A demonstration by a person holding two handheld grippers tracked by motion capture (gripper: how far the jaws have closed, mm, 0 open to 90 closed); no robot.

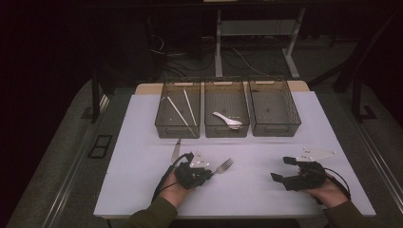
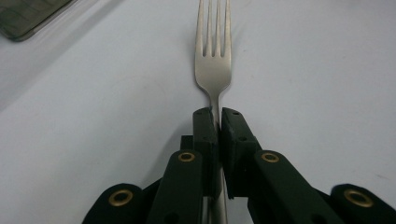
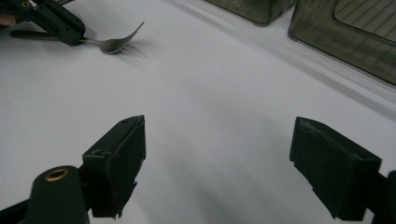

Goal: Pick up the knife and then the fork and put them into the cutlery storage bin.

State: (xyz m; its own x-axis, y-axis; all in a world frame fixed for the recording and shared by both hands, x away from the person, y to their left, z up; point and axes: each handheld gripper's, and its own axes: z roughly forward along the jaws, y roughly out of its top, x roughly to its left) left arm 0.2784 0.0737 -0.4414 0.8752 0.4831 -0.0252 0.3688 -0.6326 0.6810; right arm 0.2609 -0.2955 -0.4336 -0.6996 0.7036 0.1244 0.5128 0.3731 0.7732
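White tabletop (image 1: 247,190), dark room | left gripper (image 1: 205,174) lower centre, clamped on fork (image 1: 223,166) handle | fork's long axis runs up-right, tines ahead of jaws | right gripper (image 1: 280,168) lower right, jaws apart, farther | trays (image 1: 275,127) beyond.

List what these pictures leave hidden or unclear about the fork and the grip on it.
- Fork handle: in the left gripper view the closed left gripper covers it; the bottom edge cuts off the rest.
- Handle end: in the high view, hidden under the left hand.
- Whether the fork is lifted or resting on the table: unclear.
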